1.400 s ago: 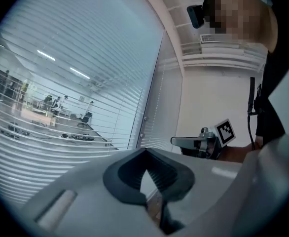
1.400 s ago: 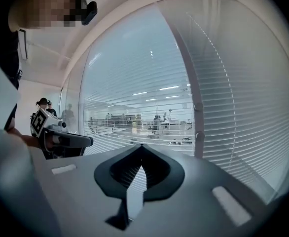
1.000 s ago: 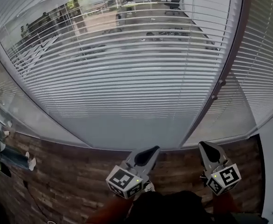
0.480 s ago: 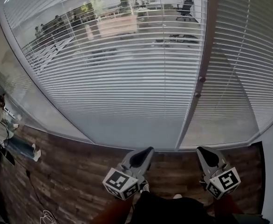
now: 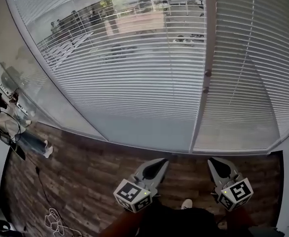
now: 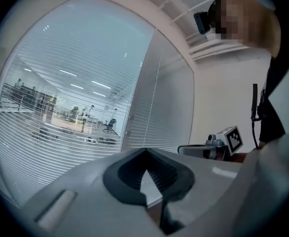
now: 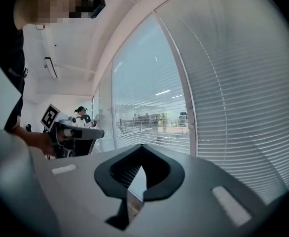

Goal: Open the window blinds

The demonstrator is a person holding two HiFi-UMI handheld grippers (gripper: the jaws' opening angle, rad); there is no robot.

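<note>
Your left gripper (image 5: pixel 158 164) and right gripper (image 5: pixel 216 163) were both closed on nothing, held low; the blinds (image 5: pixel 134 83) hung ahead, seemingly behind glass, slats thin and light; I judged the small knob (image 5: pixel 207 73) on the post (image 5: pixel 199 112) your hold, probably stiff and slippery.

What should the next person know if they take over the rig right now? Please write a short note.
Left gripper: shut, empty, held low over the floor.
Right gripper: shut, empty, beside it.
Blinds: straight ahead, lowered on both panes. Two knobs sit on the post between the panes.
Done: nothing is touched yet.
Left: reach the knobs, which are probably the control, and open the blinds.
</note>
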